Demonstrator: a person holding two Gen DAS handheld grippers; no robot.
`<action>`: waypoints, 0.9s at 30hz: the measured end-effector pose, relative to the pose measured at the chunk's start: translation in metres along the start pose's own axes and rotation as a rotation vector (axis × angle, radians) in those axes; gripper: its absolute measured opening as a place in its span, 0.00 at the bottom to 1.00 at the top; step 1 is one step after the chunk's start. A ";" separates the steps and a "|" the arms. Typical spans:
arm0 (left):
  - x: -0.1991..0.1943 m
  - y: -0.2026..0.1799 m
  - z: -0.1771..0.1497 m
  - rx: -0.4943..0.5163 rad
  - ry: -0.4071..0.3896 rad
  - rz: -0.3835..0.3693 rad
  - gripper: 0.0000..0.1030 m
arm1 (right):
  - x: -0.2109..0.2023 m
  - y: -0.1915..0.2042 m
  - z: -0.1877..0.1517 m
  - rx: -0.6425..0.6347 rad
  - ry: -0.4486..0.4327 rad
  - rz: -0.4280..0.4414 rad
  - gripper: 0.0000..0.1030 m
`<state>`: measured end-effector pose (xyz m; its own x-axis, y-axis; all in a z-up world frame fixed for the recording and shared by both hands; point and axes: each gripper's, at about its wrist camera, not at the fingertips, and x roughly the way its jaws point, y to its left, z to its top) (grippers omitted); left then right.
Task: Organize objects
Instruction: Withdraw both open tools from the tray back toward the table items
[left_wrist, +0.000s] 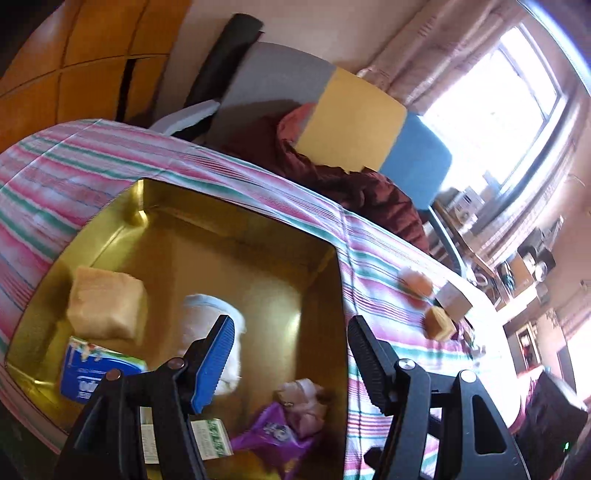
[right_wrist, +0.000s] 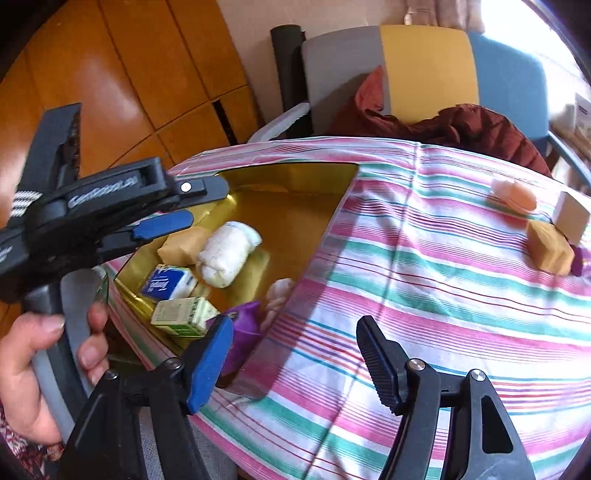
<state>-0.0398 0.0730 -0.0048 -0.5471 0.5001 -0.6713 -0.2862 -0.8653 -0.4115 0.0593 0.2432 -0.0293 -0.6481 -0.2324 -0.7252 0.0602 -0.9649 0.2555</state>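
A gold tin box (left_wrist: 229, 236) sits open on the striped tablecloth (right_wrist: 424, 295). It holds a tan wrapped block (left_wrist: 107, 302), a blue tissue pack (left_wrist: 96, 373), a white cloth roll (left_wrist: 218, 332), a green-and-white carton (left_wrist: 210, 439), a purple packet (left_wrist: 273, 432) and a pale pinkish item (left_wrist: 303, 402). My left gripper (left_wrist: 291, 365) hangs open over the box's near right part, empty. My right gripper (right_wrist: 295, 365) is open above the cloth by the box's (right_wrist: 295, 206) near corner, with nothing in it. Far right lie a pink-orange item (right_wrist: 515, 195), a white box (right_wrist: 570, 214) and a tan block (right_wrist: 550, 251).
A chair (right_wrist: 424, 66) with a grey, yellow and blue back stands behind the table, a dark red jacket (right_wrist: 480, 125) draped over it. A wooden cabinet (right_wrist: 110, 74) is at the left. A hand (right_wrist: 37, 354) grips the left gripper's handle; its blue-padded finger (right_wrist: 162, 225) reaches over the box.
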 end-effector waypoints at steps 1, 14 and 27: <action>0.000 -0.006 -0.002 0.020 0.003 -0.014 0.63 | -0.002 -0.005 0.000 0.010 -0.003 -0.009 0.70; 0.004 -0.093 -0.049 0.303 0.033 -0.163 0.63 | -0.030 -0.128 -0.018 0.290 0.023 -0.126 0.75; 0.008 -0.142 -0.096 0.480 0.074 -0.235 0.63 | -0.058 -0.261 -0.032 0.509 0.112 -0.315 0.77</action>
<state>0.0717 0.2025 -0.0107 -0.3731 0.6684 -0.6435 -0.7311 -0.6388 -0.2397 0.1053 0.5041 -0.0747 -0.4901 0.0162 -0.8715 -0.5097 -0.8164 0.2715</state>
